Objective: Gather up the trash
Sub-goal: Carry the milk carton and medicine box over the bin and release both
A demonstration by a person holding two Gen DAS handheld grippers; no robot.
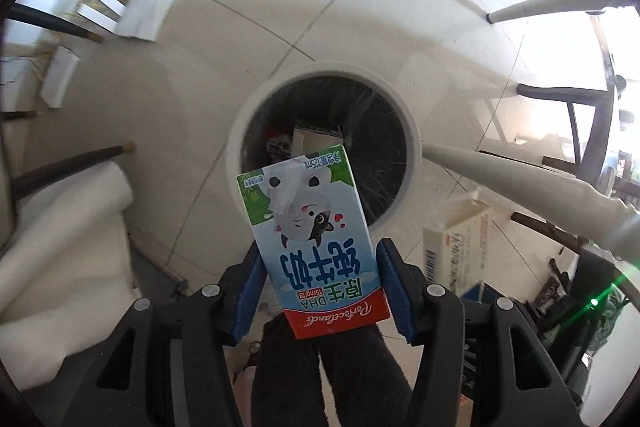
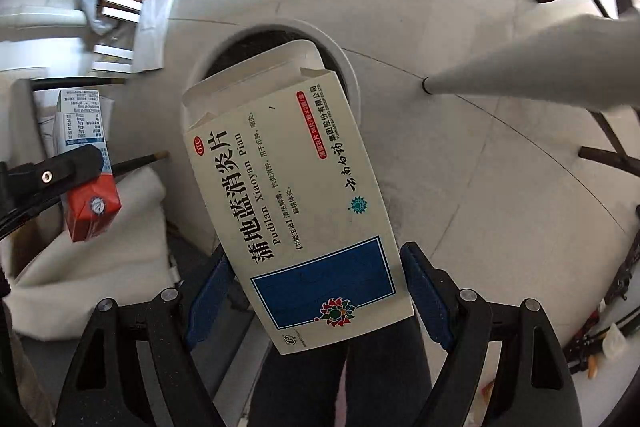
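A small milk carton [image 1: 316, 247] is being pinched between the blue pads of the left gripper [image 1: 320, 291] and is being held just above the open mouth of a white-rimmed bin [image 1: 412, 143], which is standing on the tiled floor [image 1: 280, 7]. A cream medicine box [image 2: 296, 195], its top flap open, is being clamped by the right gripper [image 2: 316, 291], with its open end being held over the same bin.
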